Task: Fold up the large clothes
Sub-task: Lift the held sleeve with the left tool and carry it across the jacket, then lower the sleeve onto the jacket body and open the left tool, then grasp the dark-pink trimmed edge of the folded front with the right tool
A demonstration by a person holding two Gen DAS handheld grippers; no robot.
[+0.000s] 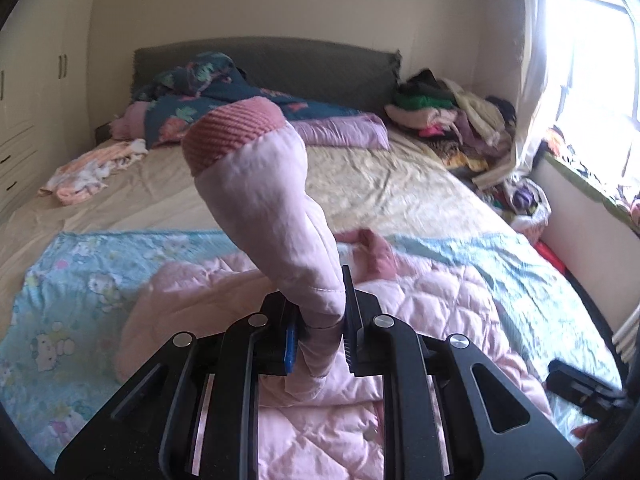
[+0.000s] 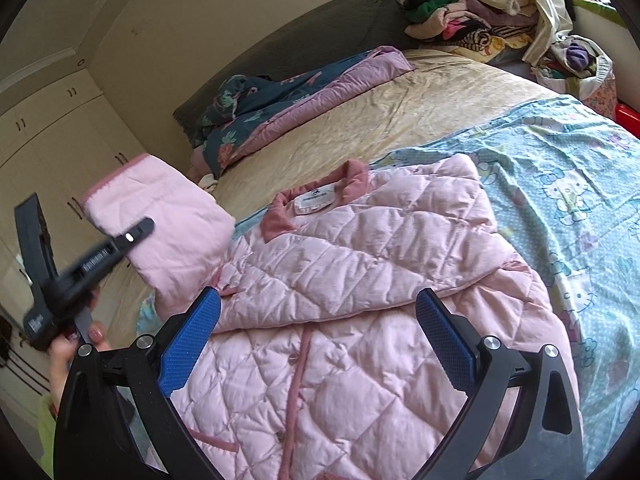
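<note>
Two claws in play. Left claw is clamped tight on the sleeve of the pink quilted jacket, lifting it clear of the body; ribbed rose cuff sticks up past the pads. Jacket lies front-up on the blue cartoon-print sheet on the bed, rose collar toward the headboard, the other sleeve apparently already laid across the chest, though distortion makes that hard to confirm.

Right claw hovers wide over the jacket's midsection, holding nothing.

Step looks like folding this sleeve inward. To do it well: carry the cuff across the chest, keep the sleeve flat and untwisted, crease at the shoulder seam, lower before letting go. The right claw could pin the shoulder so the body doesn't drag.

Material: puffy diamond-stitched padding, slick shell, likely springs back, so press folds down. Cuff and collar are corduroy-like ribbing, grippier. Sheet underneath is thin and wrinkled; may bunch if the jacket slides.
</note>
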